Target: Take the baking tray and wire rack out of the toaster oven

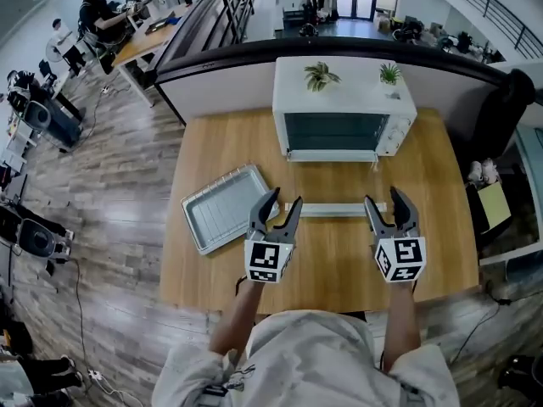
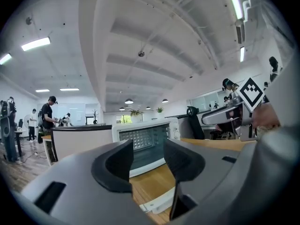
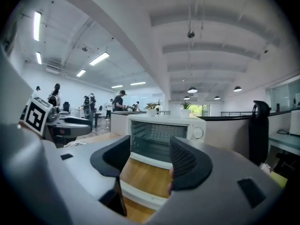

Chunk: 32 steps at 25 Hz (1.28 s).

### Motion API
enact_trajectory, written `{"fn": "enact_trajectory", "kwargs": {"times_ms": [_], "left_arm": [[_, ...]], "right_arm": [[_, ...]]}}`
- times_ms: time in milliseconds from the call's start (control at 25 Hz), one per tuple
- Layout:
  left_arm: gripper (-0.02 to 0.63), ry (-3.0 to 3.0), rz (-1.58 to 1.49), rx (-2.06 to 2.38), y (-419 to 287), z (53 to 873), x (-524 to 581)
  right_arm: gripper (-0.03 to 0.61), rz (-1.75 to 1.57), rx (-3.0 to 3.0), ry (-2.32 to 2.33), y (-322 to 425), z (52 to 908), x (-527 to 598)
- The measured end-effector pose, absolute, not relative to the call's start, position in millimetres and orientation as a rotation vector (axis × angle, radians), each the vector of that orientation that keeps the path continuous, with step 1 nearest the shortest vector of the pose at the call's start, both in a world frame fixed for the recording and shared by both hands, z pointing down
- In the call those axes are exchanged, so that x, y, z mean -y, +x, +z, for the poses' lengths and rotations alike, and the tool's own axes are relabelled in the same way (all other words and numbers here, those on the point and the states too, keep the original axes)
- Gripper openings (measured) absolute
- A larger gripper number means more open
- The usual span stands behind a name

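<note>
Head view shows baking tray [image 1: 225, 208] on table [image 1: 339, 261] (left gripper view doesn't).

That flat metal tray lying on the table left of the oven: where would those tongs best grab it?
Probably the raised rim on the near long side of the baking tray, approached from the person's side with the left tongs, which are open and closest. The tray lies flat on the table, so only that thin upturned rim offers something to pinch.

Wooden table [image 1: 339, 265] on grey-brown plank floor [image 1: 110, 193]. Curved dark-topped partition [image 1: 221, 58] behind. Office desk [image 1: 140, 45] far left, person [image 1: 97, 11] at it. White beamed ceiling [image 2: 140, 32], strip lights [image 2: 35, 43] lit.
</note>
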<state>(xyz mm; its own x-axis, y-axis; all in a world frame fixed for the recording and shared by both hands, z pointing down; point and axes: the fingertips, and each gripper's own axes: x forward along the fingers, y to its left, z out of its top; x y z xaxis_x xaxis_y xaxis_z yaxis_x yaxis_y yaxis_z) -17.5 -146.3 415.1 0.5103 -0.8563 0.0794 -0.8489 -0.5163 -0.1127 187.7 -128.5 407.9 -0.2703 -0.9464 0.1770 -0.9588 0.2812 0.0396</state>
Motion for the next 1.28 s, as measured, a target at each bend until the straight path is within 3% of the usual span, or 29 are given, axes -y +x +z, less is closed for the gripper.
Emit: {"fn": "enact_trajectory", "kwargs": {"times_ms": [240,880,1000,1160,1280], "left_arm": [[0.210,-2.620,-0.079,-1.594,-18.8,399.5,144.3],[0.185,-2.573,-0.106,-1.622,-29.1,400.6,149.4],[0.147,-2.569,-0.105,-1.633,-31.0,404.1,150.5],[0.015,-2.600,-0.070,-1.617,-30.4,400.1,150.2],[0.014,-2.630,-0.058,-1.625,-31.6,399.6,151.4]], "right_arm": [[0.268,0.074,2.345,1.967,219.3,398.0,121.4],[0.259,0.057,2.340,1.933,210.4,400.9,131.1],[0.230,0.052,2.336,1.937,210.0,404.0,133.1],[0.033,0.023,2.299,1.976,212.3,403.4,135.5],[0.021,0.008,2.309,1.972,208.7,401.4,137.0]]}}
